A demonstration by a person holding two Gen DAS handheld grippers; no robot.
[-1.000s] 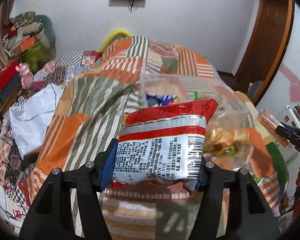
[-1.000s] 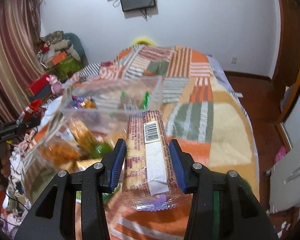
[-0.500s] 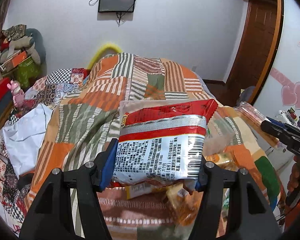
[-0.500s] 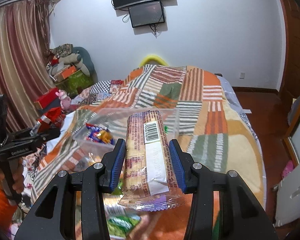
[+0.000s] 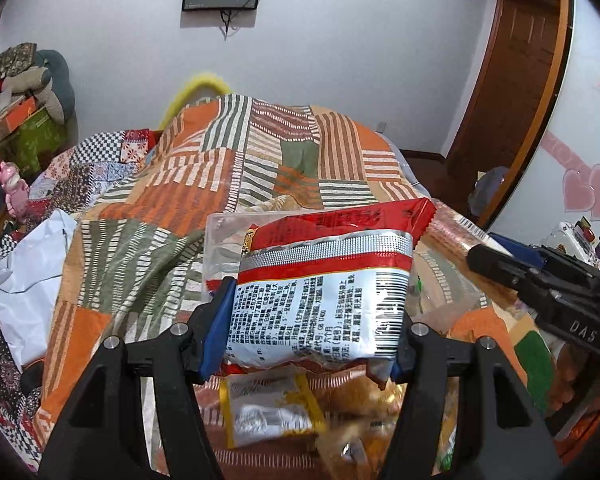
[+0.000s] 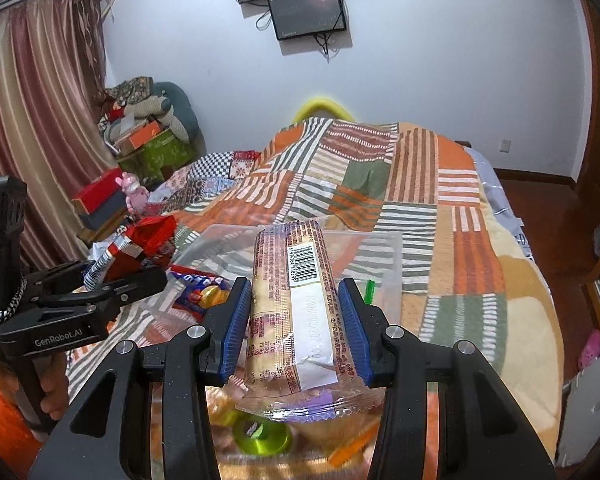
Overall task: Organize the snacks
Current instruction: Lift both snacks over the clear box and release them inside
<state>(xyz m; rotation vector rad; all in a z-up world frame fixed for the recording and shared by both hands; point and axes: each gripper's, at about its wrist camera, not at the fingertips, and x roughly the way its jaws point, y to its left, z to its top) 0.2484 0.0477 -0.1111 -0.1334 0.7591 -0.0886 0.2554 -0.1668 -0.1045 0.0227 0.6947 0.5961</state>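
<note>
My left gripper (image 5: 304, 328) is shut on a red and silver snack bag (image 5: 320, 288) and holds it above a clear plastic bin (image 5: 220, 240) on the bed. My right gripper (image 6: 294, 324) is shut on a long cookie pack with a barcode (image 6: 296, 304), also above the clear bin (image 6: 384, 256). The right gripper shows at the right of the left wrist view (image 5: 540, 284). The left gripper with its red bag (image 6: 144, 240) shows at the left of the right wrist view (image 6: 80, 296). Loose snacks lie under both grippers.
A patchwork striped blanket (image 5: 260, 152) covers the bed. A yellow-edged packet (image 5: 268, 412) and orange snacks lie below the left gripper. A green round tub (image 6: 260, 432) and blue wrapped sweets (image 6: 196, 284) lie below the right gripper. Boxes and a pink toy (image 6: 132, 196) stand at the left.
Both grippers have risen and tilted up with their packs still held. The bin and loose snacks now sit lower in each view, and the other gripper appears closer.
</note>
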